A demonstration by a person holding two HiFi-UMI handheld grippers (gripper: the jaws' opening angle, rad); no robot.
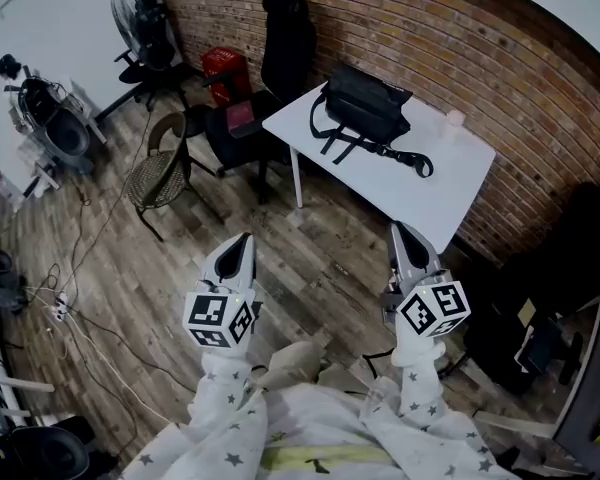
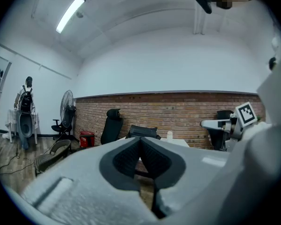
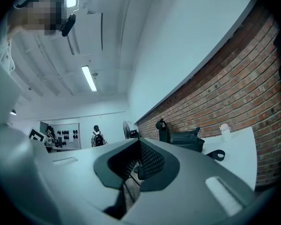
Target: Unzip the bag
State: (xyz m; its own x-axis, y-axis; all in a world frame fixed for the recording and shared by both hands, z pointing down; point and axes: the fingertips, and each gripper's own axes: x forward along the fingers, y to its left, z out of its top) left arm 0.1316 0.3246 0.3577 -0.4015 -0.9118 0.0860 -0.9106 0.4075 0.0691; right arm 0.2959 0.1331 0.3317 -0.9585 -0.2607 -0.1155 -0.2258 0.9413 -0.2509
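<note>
Black shoulder bag lying on the white bench by the brick wall, well apart from left claw and right claw, both pressed together on nothing; likely hazard: an unbraced bag sliding when its zip is tugged.
</note>
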